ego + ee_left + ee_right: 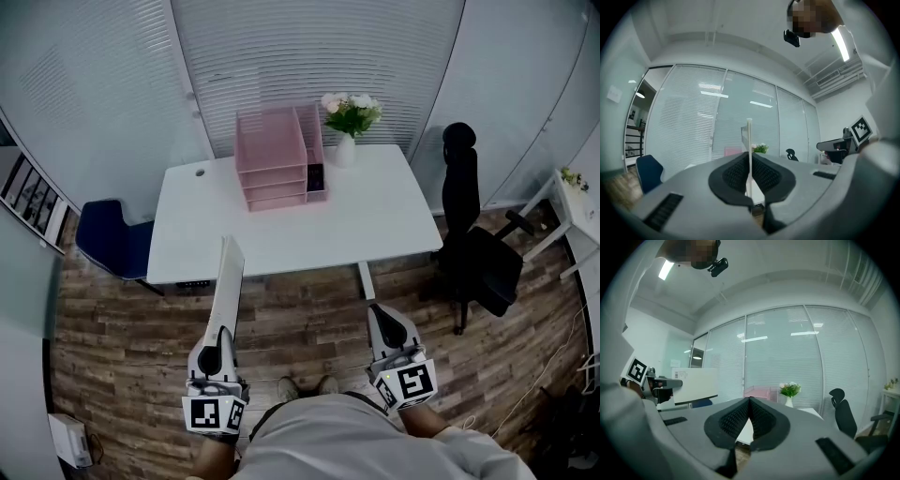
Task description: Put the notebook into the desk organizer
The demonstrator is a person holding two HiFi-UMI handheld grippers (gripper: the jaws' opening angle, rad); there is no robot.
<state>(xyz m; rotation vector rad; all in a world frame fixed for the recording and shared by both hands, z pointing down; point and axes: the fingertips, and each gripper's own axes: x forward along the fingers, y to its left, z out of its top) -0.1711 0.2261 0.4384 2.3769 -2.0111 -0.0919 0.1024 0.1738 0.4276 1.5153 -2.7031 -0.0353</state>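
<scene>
My left gripper [221,339] is shut on a thin white notebook [226,281], held upright on its edge over the wooden floor, short of the desk's front edge. In the left gripper view the notebook [749,145] shows edge-on between the black pads. The pink desk organizer [279,156], with stacked trays, stands at the back of the white desk [375,216]. My right gripper [386,323] hangs at the lower right with its jaws shut and nothing in them. In the right gripper view the notebook [696,384] shows as a white slab at the left.
A vase of flowers [350,120] stands just right of the organizer. A black office chair [473,253] sits right of the desk, a blue chair [112,239] at its left. Glass walls with blinds run behind the desk. The person's shoes [303,385] are on the wooden floor.
</scene>
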